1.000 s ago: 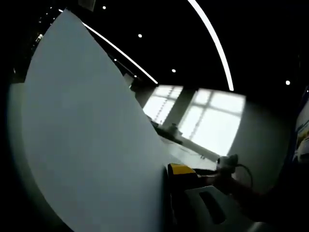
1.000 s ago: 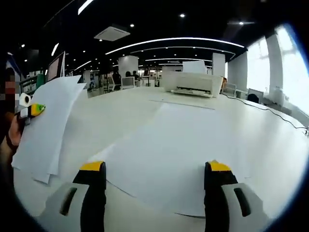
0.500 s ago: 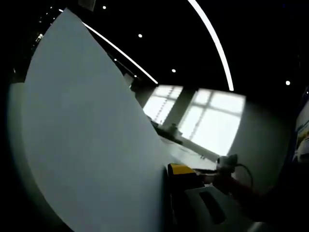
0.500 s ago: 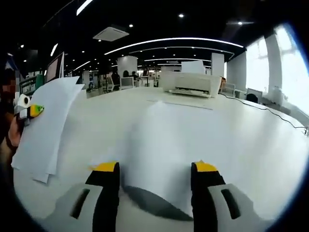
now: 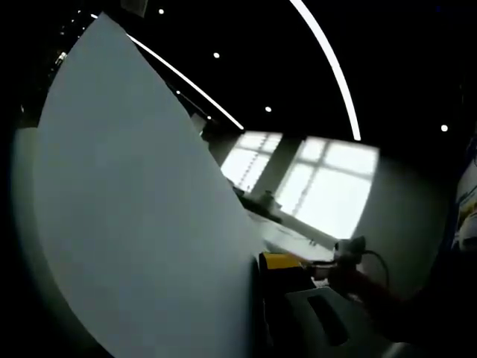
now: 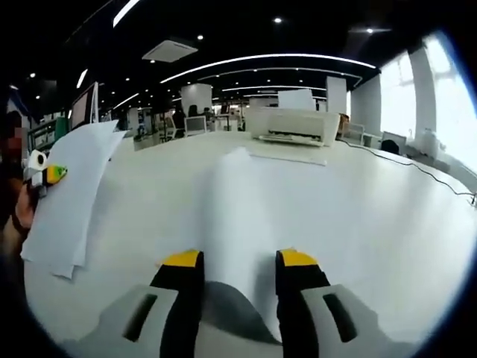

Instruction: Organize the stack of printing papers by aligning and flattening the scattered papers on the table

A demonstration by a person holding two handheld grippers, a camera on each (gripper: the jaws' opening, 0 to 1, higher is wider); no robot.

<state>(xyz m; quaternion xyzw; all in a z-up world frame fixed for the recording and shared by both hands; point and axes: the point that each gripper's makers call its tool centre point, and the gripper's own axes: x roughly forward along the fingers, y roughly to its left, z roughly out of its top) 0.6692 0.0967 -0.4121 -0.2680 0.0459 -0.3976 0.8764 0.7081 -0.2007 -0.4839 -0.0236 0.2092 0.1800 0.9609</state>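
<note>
White paper sheets [image 6: 67, 194] hang pinched in our left gripper [image 6: 46, 175] while our right gripper [image 6: 238, 265] clamps a buckled sheet [image 6: 235, 209] off the table [image 6: 387, 216], which we judge joins those next, edges aligned.

A: Ceiling? Dark, near black [image 6: 246, 30]. Long curved white light strips [image 6: 268, 60] run across it, small round spot lamps [image 6: 277, 21] between, and a square ceiling vent [image 6: 172, 50] on the left.

B: Windows?

A: Tall bright window panes [image 6: 447, 104] along the right side, pale pillars between them. From the left gripper view, a big grid window [image 5: 328, 186] glowing under a thin light arc [image 5: 332, 67].

B: Furniture?

A: Wide white table top [image 6: 387, 216]. At its far end a white boxy printer [image 6: 294, 125], a thin dark cable [image 6: 402, 165] trailing right. Beyond, rows of desks and a monitor [image 6: 86, 104], too small to make out.
</note>
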